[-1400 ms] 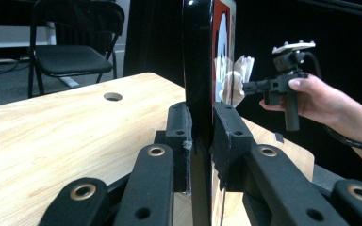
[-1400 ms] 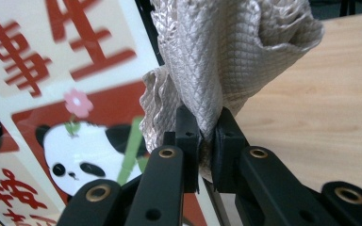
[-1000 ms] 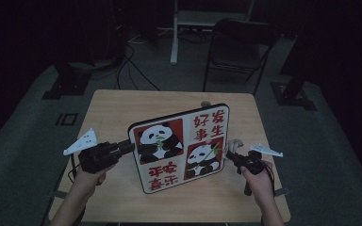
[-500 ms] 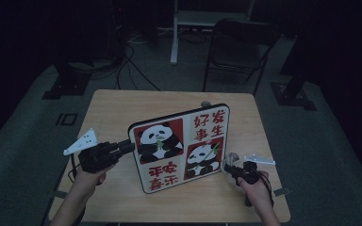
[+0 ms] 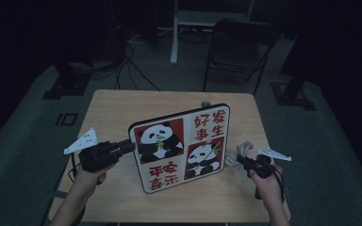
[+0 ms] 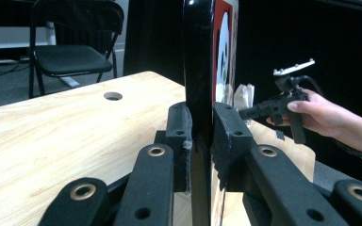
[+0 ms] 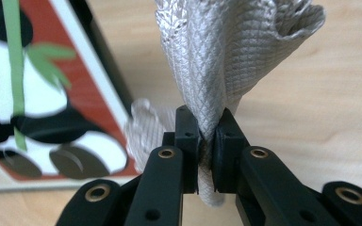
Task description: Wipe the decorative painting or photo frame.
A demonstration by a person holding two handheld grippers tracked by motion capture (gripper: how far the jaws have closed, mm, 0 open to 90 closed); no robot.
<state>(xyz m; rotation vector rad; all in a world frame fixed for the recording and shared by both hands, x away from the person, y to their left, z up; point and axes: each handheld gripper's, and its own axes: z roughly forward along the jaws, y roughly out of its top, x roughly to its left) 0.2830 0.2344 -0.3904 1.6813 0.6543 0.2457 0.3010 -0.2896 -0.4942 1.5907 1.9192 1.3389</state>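
A flat board (image 5: 184,146) with two pandas and red characters stands on edge on the wooden table (image 5: 122,108). My left gripper (image 5: 129,146) is shut on its left edge. In the left gripper view the black pads (image 6: 226,127) clamp the board's dark rim (image 6: 198,56) on both sides. My right gripper (image 5: 239,159) sits by the board's lower right corner, shut on a grey quilted cloth (image 5: 244,148). In the right gripper view the cloth (image 7: 217,56) bunches up out of the gripper (image 7: 205,127), beside the board's face (image 7: 37,70). The cloth (image 6: 242,96) also shows behind the board.
A folding chair (image 5: 238,42) stands beyond the table's far edge, with cables on the floor at the back left. The tabletop has a round hole (image 6: 112,96) near its far side. Bare wood lies to the left of and in front of the board.
My right hand with the cloth has shifted a little along the board's lower right edge, dipping toward me and then back. The left gripper and the board have stayed put.
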